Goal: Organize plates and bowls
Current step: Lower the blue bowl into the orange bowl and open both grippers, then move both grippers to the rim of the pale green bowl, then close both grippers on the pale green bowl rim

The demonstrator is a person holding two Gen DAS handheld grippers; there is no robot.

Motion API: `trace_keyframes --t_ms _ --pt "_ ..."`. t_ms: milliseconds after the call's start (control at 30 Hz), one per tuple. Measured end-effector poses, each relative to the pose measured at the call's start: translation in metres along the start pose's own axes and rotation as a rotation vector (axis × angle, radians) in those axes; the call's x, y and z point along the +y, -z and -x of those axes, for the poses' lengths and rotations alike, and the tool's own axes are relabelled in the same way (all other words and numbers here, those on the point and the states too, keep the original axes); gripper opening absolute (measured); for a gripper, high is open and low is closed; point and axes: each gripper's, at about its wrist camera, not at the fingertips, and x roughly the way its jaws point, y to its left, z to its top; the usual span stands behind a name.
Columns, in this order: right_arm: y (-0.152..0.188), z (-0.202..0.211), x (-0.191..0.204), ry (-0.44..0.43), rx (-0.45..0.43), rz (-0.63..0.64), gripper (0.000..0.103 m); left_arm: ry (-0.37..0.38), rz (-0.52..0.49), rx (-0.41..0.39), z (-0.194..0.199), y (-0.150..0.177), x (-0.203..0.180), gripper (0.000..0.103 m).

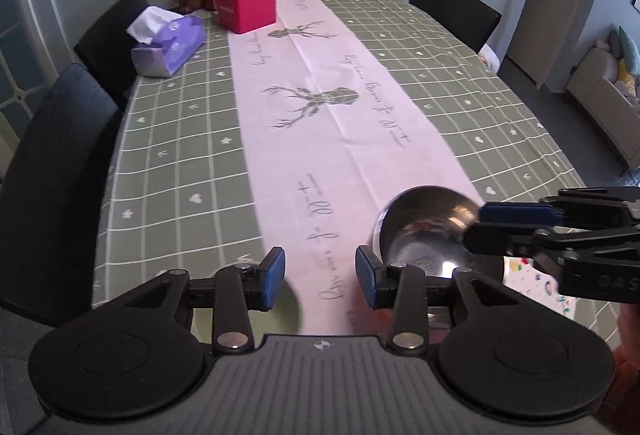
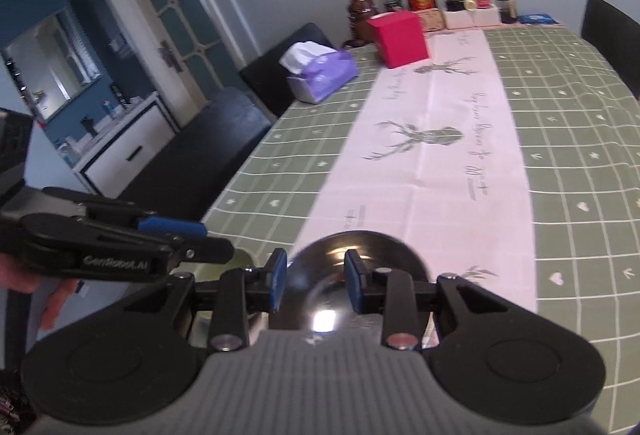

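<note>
Two grippers hang over the near end of the table. The left gripper stands parted with nothing between its pads. The right gripper is also apart, released above the steel bowl, which sits on the pink runner. Farther off stand a tissue box and a red box.

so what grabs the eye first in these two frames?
The shiny steel bowl at the table's near edge, on the pale deer-print runner, with the right gripper open around its rim and the left gripper open and empty beside it. Next, the bright red box at the far end, by the purple tissue box.
</note>
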Motion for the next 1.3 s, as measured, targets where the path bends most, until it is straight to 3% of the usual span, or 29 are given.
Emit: trace_keyframes --t_ms 267,467,833,1300 --pt "0.016 -0.038 0.043 -0.065 0.134 0.082 0.032 -0.063 0.031 0.042 -0.007 0.029 0.06 0.048" --pt "0.017 -0.076 0.067 -0.049 0.213 0.132 0.032 -0.048 0.043 0.09 -0.02 0.048 0.08 0.048" --pt "0.006 -0.134 0.084 0.093 0.349 0.204 0.031 -0.026 0.022 0.166 -0.047 0.055 0.082 0.048" --pt "-0.011 -0.183 0.098 0.204 0.484 0.299 0.029 -0.009 0.097 0.238 -0.07 0.051 0.093 0.047"
